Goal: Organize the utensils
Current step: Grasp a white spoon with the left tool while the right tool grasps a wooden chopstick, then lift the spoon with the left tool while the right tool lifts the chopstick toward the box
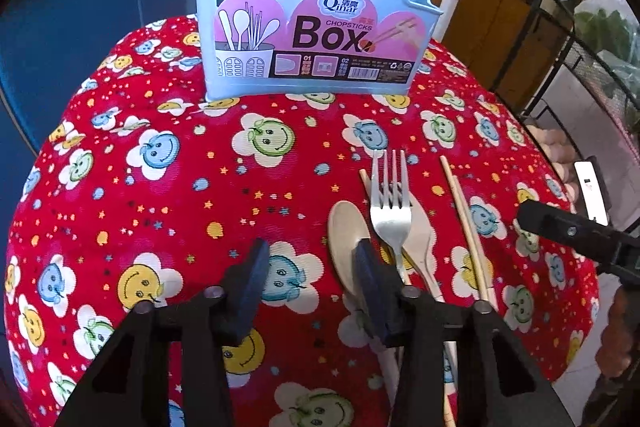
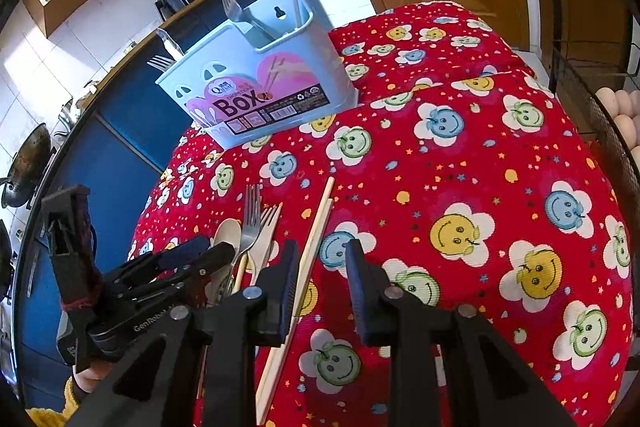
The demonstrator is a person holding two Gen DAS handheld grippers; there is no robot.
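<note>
The left gripper [image 1: 310, 267] is standing partly open and empty, its right finger overlapping the pale spoon [image 1: 346, 231] near the bench's [image 1: 160, 211] near edge. The right gripper [image 2: 322, 267] is hovering partly open, holding nothing, just beside the chopsticks [image 2: 316, 231]. The metal fork [image 1: 391, 211] is lying across a pale fork [image 1: 420, 239] beside the spoon. The blue utensil box [image 1: 312, 19] is standing at the far edge. All pieces look light, stiff and smooth; gripping at mid-handle is probably limiting slippage against the soft patterned cloth.
</note>
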